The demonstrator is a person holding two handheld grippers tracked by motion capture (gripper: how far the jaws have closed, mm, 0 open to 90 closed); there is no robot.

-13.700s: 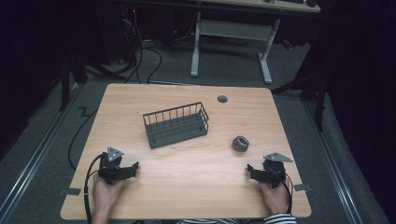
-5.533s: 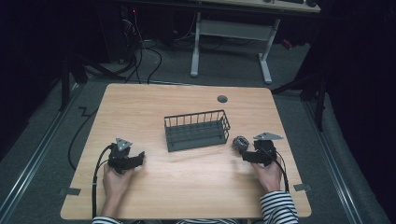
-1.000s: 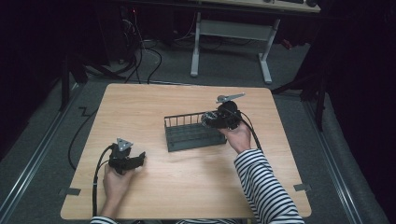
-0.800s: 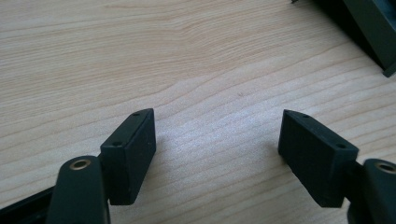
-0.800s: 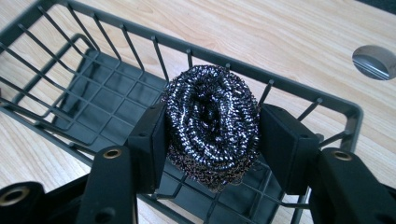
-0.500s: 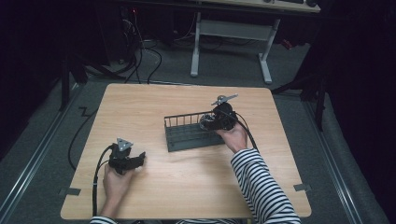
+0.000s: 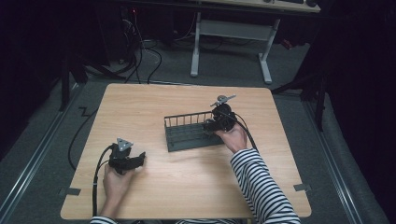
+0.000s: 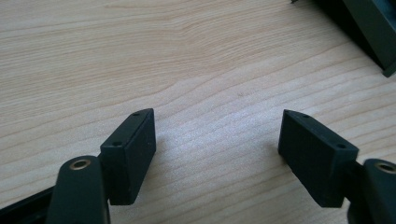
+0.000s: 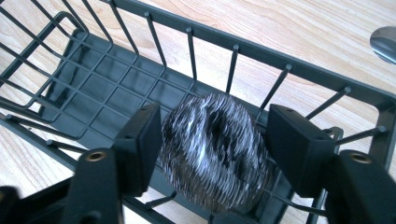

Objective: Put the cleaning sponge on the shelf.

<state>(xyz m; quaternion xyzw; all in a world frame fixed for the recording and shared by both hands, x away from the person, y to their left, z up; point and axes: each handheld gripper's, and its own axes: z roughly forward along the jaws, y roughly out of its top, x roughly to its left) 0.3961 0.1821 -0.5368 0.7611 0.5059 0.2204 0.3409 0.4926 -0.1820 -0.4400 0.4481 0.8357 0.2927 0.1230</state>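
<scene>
The right tool (image 7: 211,125) reaches over the right end of the dark wire basket (image 7: 187,137), which stands near the middle of the wooden surface (image 7: 154,100). In the right gripper view, a steel wool scourer (image 9: 212,151) sits between the jaws, inside the basket (image 9: 93,88) at its end wall. The jaws have just been opening: the left jaw appears just beside or barely touching the scourer's edge, while a narrow gap shows between the scourer and the right jaw, so the pads no longer squeeze it. Whether the scourer rests fully on the basket's grid floor cannot be told, since its lower part hides the wires below. A round metal disc (image 9: 385,42) lies on the surface beyond the basket, at the upper right edge of that view.

The person's right hand (image 7: 233,137), in a striped sleeve (image 7: 261,186), holds that tool at the basket's right end.

The left tool (image 7: 137,158) lies low over the surface near the front left, held in the left hand (image 7: 114,179), well apart from the basket. In the left gripper view its jaws stand wide with bare wood (image 8: 196,84) between them, and a corner of the basket (image 8: 373,32) shows at the upper right.
</scene>
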